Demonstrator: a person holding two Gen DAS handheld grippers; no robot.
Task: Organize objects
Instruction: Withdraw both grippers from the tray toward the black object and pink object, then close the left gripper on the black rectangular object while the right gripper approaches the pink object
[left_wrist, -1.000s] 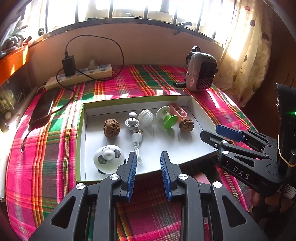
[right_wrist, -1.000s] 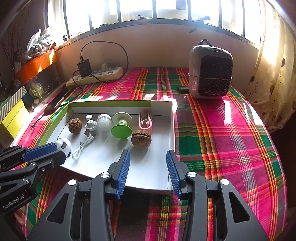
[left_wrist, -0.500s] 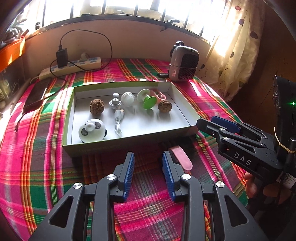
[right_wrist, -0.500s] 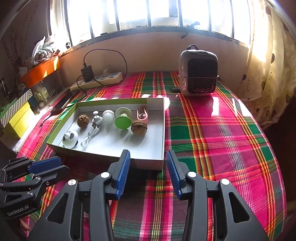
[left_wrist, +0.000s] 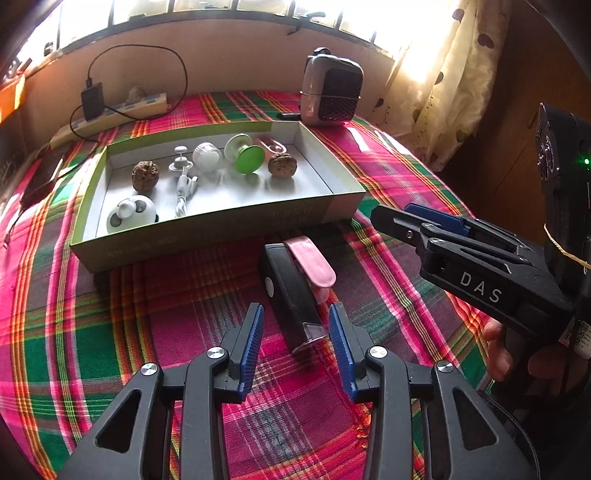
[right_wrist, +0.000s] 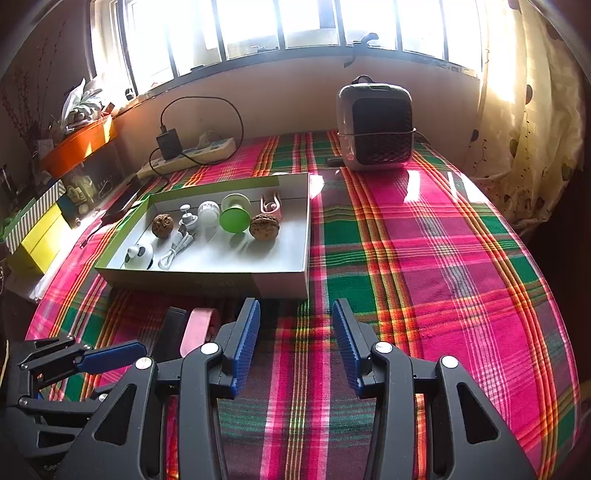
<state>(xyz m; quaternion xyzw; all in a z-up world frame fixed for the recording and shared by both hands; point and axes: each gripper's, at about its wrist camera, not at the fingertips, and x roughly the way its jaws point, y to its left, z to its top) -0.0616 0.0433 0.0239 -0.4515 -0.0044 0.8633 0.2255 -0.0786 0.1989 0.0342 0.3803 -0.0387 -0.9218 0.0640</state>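
Observation:
A black bar-shaped device (left_wrist: 291, 291) with a clear tip lies on the plaid cloth in front of the green-rimmed box (left_wrist: 221, 225), and a pink oblong piece (left_wrist: 310, 264) rests on it. My left gripper (left_wrist: 295, 345) hovers over the device's near end. Its jaws are opening, with the tip between the pads but not touched. To the right, my right gripper (right_wrist: 295, 347) stands open over bare cloth with nothing between its fingers. The box (right_wrist: 207, 280) holds two walnuts (left_wrist: 146, 175) (left_wrist: 282, 165), a green spool (left_wrist: 245, 157), a panda-shaped gadget (left_wrist: 131, 218) and a white cable (left_wrist: 183, 195).
A small heater (right_wrist: 375, 127) stands at the back right. A power strip (right_wrist: 192, 155) with a charger runs along the wall at the back left. A phone (left_wrist: 40, 177) lies at the left edge. Curtains hang at the right. Yellow boxes (right_wrist: 37, 236) sit beyond the table's left edge.
Both grippers have pulled back from the box toward the table's near side. The left jaws have spread wider. The black device and pink piece have come into view under the left gripper.

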